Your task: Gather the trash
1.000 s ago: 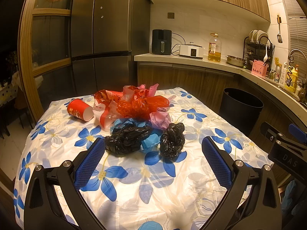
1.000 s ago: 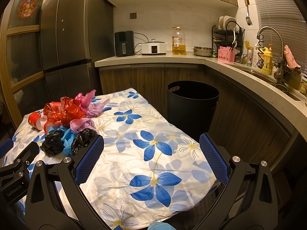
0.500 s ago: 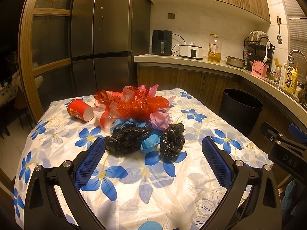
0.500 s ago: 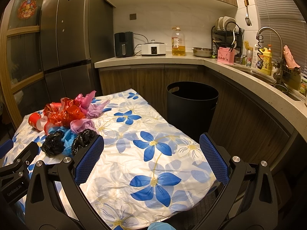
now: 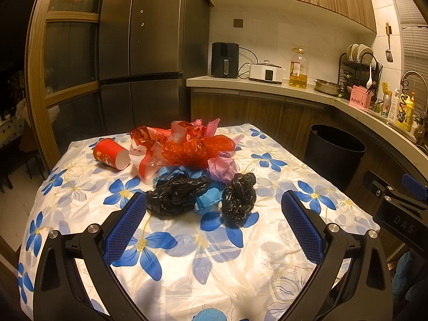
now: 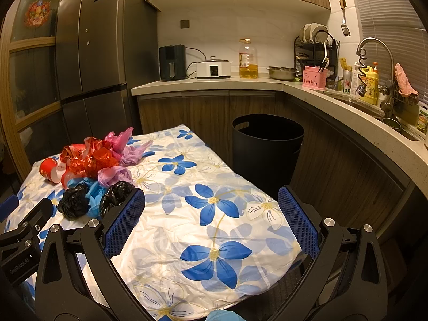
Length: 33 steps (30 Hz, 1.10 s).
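Nothing collected yet: both grippers, left (image 5: 214, 224) and right (image 6: 211, 224), hover with fingers spread, empty; next, grab a black bag (image 5: 238, 198) for the bin (image 6: 267, 144).

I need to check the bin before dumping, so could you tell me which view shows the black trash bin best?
The right wrist view: the black trash bin stands central, rim and dark interior visible. The left wrist view shows it smaller, near the right edge.
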Each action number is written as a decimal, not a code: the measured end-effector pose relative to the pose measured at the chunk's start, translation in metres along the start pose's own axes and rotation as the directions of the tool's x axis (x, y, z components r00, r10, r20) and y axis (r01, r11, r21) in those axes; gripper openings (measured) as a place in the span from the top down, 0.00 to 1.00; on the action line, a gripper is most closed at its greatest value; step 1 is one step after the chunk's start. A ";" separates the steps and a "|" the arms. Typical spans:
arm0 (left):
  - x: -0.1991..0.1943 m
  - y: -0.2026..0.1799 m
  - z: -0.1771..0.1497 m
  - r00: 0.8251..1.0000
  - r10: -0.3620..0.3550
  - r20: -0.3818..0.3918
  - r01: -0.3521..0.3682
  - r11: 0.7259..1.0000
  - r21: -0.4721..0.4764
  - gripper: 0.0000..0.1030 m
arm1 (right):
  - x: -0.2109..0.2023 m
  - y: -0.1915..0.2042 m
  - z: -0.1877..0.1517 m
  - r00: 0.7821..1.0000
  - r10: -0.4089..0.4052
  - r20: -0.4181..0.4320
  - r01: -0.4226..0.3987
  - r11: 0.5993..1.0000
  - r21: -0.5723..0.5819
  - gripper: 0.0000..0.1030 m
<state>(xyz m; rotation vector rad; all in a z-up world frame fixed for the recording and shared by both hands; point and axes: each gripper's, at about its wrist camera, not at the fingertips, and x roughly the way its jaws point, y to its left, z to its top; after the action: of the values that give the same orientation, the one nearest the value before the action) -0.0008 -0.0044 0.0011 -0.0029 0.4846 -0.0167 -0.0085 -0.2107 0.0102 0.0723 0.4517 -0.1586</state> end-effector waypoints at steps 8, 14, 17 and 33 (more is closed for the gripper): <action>0.000 0.000 0.000 1.000 -0.001 0.000 0.001 1.000 -0.001 0.06 | 0.000 0.001 0.003 1.000 0.000 0.002 0.000 1.000 0.000 0.05; 0.001 -0.002 0.001 1.000 -0.001 0.001 0.001 1.000 -0.002 0.06 | 0.000 0.000 0.002 1.000 -0.002 0.004 0.002 1.000 -0.001 0.05; 0.001 -0.002 0.001 1.000 -0.002 0.002 0.002 1.000 -0.002 0.06 | 0.000 0.000 0.002 1.000 -0.003 0.006 0.003 1.000 -0.001 0.05; 0.001 -0.011 0.008 1.000 -0.007 0.003 0.007 1.000 -0.007 0.06 | 0.002 -0.002 -0.001 1.000 -0.002 0.005 0.002 1.000 0.002 0.05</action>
<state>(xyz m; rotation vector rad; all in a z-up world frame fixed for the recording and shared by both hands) 0.0041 -0.0151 0.0080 -0.0111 0.4819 -0.0217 -0.0079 -0.2123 0.0086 0.0729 0.4464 -0.1615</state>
